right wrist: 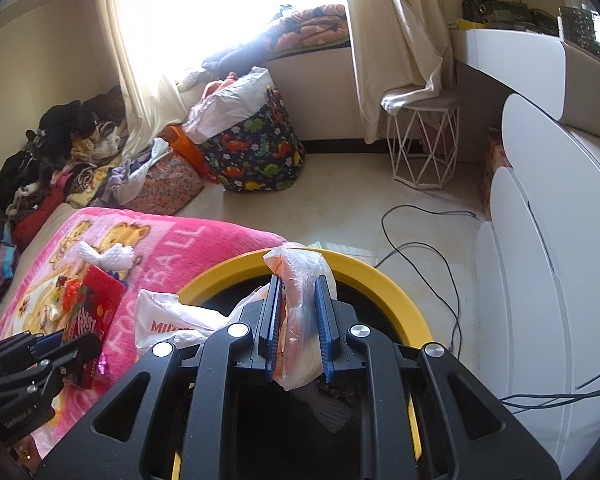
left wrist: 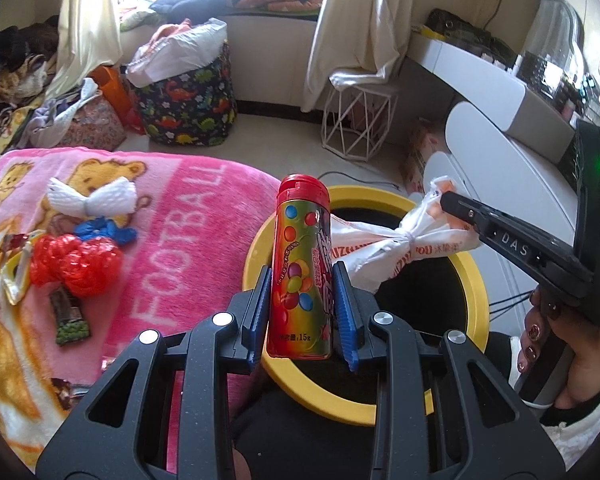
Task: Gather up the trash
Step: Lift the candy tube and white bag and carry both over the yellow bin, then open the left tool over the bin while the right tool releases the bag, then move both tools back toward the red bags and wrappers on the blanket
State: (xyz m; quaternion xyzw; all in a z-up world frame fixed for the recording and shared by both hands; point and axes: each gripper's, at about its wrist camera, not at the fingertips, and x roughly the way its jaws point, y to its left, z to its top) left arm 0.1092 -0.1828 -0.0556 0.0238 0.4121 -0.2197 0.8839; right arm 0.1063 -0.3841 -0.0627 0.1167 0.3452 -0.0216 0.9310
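Trash in hand, two pieces: a candy tube [left wrist: 300,268] with a red cap, clamped upright between the blue pads of the left gripper [left wrist: 302,312], and a knotted plastic bag [left wrist: 404,240], pinched by the right gripper [right wrist: 298,328] near one end, the rest trailing loose to the left. Both hang over the dark mouth of the yellow-rimmed bin [left wrist: 476,292], which stands just beside the near-right edge of the bed. Jaws on both sides stand narrow, each closed on its item. The tube looks light, rigid and glossy, so judged slippery; the mid-body hold across its round wall seems the sound place, as the cap end would tip. The bag is soft, near weightless and crushable; holding it close to the knot gives the firmest bite, and it may cling to the pads on release. More trash lies further left on the pink blanket [left wrist: 188,248]: a white foam net [left wrist: 92,198], a red mesh bundle [left wrist: 76,266], a blue scrap [left wrist: 104,230] and small wrappers [left wrist: 70,316]. All look light and soft, best pinched at a bunched middle.
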